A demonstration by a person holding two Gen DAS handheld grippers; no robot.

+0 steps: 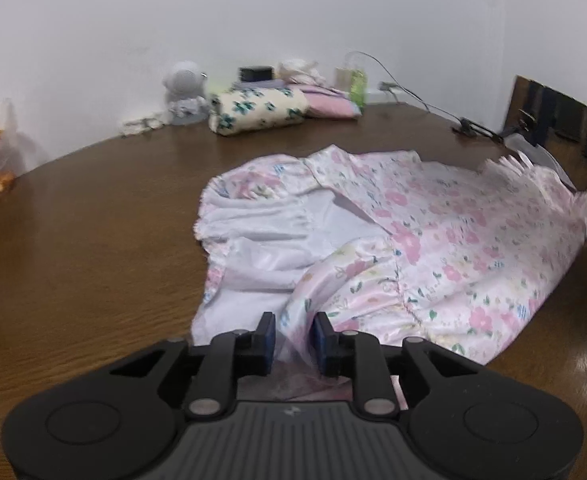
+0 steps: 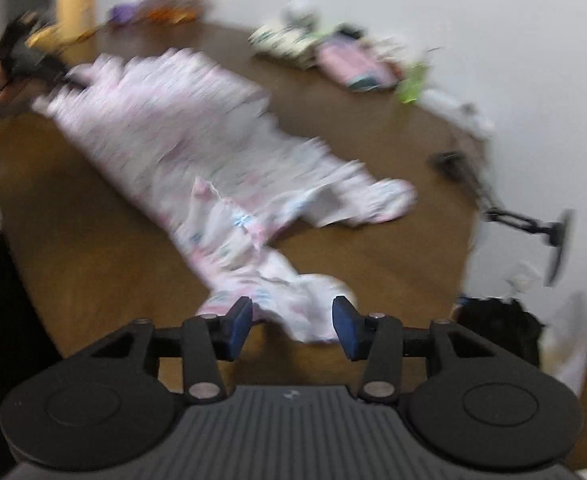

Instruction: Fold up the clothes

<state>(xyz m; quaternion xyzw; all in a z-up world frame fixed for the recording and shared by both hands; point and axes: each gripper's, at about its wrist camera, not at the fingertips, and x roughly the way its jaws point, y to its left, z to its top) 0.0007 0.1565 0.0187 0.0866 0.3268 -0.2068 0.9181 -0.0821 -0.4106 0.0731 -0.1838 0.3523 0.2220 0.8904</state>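
In the left wrist view, the floral dress lies spread on the brown table, running from center toward 3 o'clock. The left gripper sits at 6 o'clock, jaws narrow with a fold of dress fabric between them; actual pinch: cannot tell. Folded clothes at 12 o'clock.

Right wrist view, blurred: dress stretches from 10 o'clock to 6. Right gripper spread apart, fabric edge between the pads, untouched.

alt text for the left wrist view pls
The left gripper hovers over the near edge of a pink floral dress spread on a brown wooden table, fabric between its narrowly parted jaws. Folded clothes sit by the white wall.
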